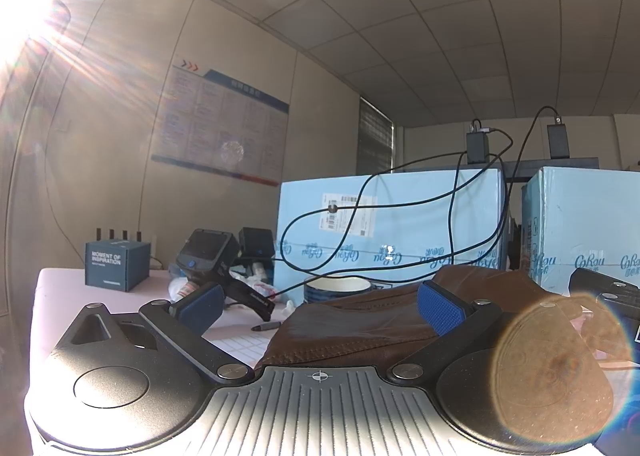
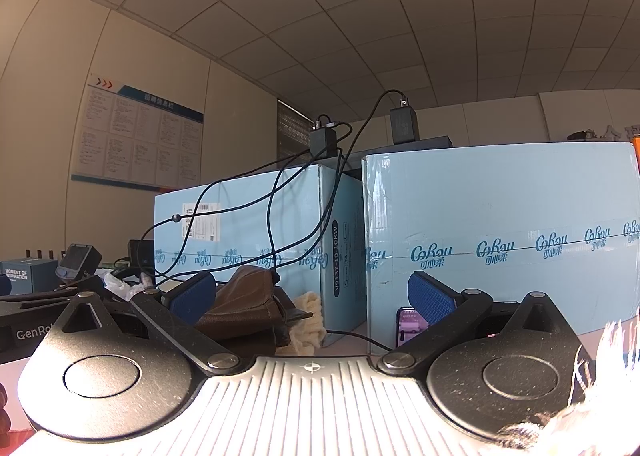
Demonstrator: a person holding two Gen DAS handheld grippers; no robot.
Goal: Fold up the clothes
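A brown leather garment [image 1: 372, 332] lies on the table just in front of my left gripper [image 1: 320, 306], which is open with its blue pads on either side of the garment's near edge, not closed on it. In the right wrist view the same brown garment [image 2: 248, 304] lies heaped ahead to the left, with a cream knitted piece [image 2: 306, 322] beside it. My right gripper [image 2: 312, 298] is open and empty, low over the table.
Two light blue cartons [image 2: 500, 240] [image 1: 384, 232] stand close behind, with black cables [image 1: 452, 215] draped over them. A bowl [image 1: 338, 288], a black handheld device [image 1: 208, 256], a small dark box [image 1: 116, 266], a marker [image 1: 266, 326] and a phone [image 2: 408, 326] lie around.
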